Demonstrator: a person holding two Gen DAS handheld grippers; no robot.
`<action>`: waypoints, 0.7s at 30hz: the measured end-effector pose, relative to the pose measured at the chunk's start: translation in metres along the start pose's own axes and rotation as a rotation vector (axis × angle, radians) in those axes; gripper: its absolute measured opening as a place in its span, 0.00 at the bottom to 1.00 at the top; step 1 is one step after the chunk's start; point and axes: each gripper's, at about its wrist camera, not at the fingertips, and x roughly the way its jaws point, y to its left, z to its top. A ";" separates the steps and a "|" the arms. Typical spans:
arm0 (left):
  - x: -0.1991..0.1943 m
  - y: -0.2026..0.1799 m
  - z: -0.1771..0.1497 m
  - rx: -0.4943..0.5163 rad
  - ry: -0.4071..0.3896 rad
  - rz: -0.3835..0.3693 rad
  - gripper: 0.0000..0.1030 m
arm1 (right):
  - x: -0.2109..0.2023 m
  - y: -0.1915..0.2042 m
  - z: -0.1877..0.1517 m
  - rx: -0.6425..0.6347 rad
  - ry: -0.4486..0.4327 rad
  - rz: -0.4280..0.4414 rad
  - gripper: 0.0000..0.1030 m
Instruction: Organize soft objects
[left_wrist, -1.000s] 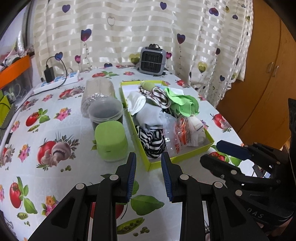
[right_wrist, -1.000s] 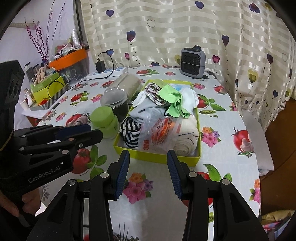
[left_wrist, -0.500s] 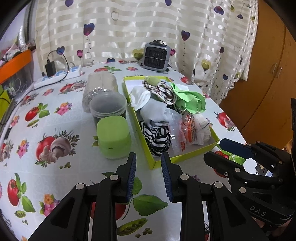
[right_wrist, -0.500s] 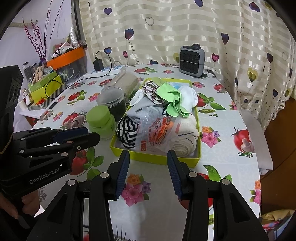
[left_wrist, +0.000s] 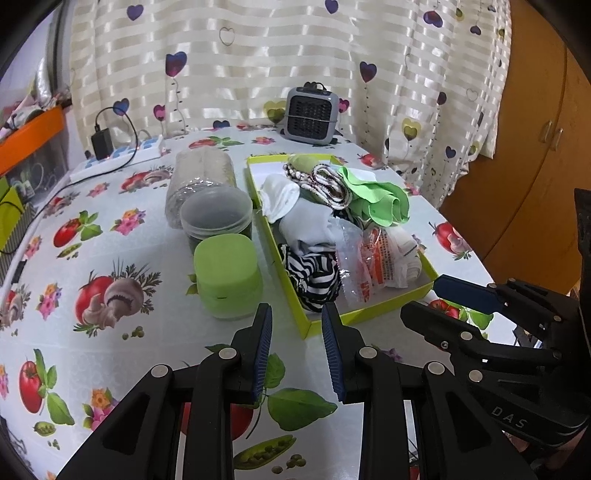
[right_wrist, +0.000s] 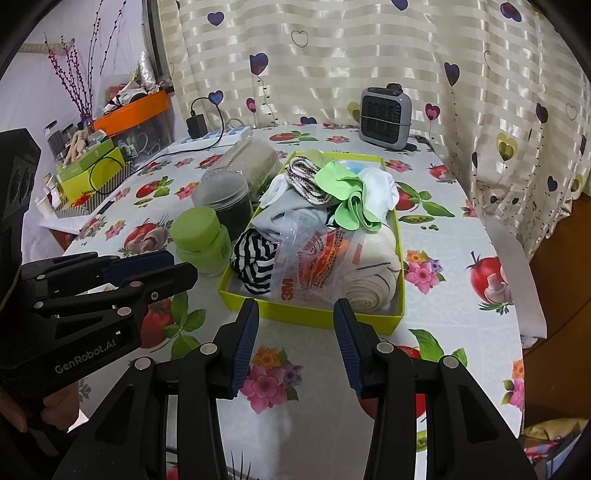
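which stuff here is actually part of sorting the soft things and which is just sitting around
Job: yellow-green box, striped sock, green cloth, rolled bandage, bagged 3M item.

Lying about: green-lidded jar, clear tub, small heater, power strip.

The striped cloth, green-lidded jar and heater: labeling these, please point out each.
striped cloth (right_wrist: 255, 264), right wrist view, its bunched middle.
green-lidded jar (left_wrist: 225, 258), left wrist view, lid top.
heater (right_wrist: 385, 110), right wrist view, front grille.

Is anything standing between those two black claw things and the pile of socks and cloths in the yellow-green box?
Only the box's own low near wall. The left gripper and right gripper hover open over bare flowered tablecloth, just short of the shallow yellow-green box. The green-lidded jar stands left of the box, out of the path.
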 end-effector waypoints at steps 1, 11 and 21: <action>0.000 0.000 0.000 0.001 -0.001 0.000 0.26 | 0.000 0.000 0.000 0.001 0.000 -0.001 0.42; 0.001 -0.003 0.000 0.009 0.010 0.006 0.26 | 0.002 0.001 0.000 -0.002 0.003 0.001 0.42; 0.003 -0.003 0.000 0.013 0.014 0.014 0.26 | 0.003 0.002 -0.001 -0.003 0.004 0.002 0.42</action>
